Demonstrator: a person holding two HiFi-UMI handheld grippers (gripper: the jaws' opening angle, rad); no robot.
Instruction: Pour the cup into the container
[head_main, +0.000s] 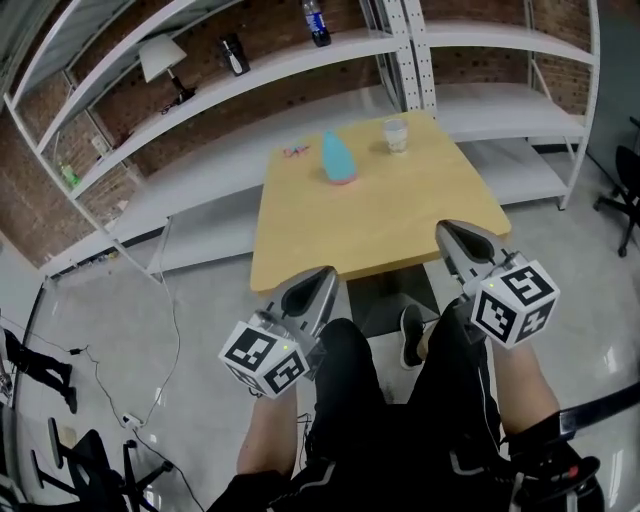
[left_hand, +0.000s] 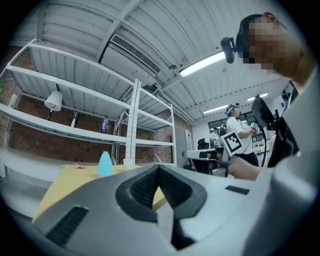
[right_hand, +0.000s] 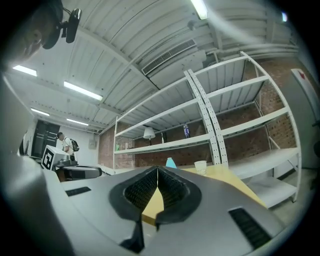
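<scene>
A clear plastic cup (head_main: 396, 135) stands at the far right of the wooden table (head_main: 400, 225). A light blue, cone-shaped container (head_main: 339, 160) stands to its left. Both look small and far off in the left gripper view, cup (left_hand: 129, 162) and container (left_hand: 105, 164), and in the right gripper view, cup (right_hand: 200, 166) and container (right_hand: 171, 162). My left gripper (head_main: 328, 275) hangs at the table's near edge, and its jaws are shut with nothing in them. My right gripper (head_main: 447, 232) hovers over the near right corner, also shut and empty. Both are well short of the cup.
A small pink and blue item (head_main: 295, 151) lies at the table's far left. White shelving (head_main: 300, 60) behind it holds a lamp (head_main: 160, 58) and a bottle (head_main: 316, 22). Cables (head_main: 110, 390) run over the floor at left. An office chair (head_main: 625, 185) is at right.
</scene>
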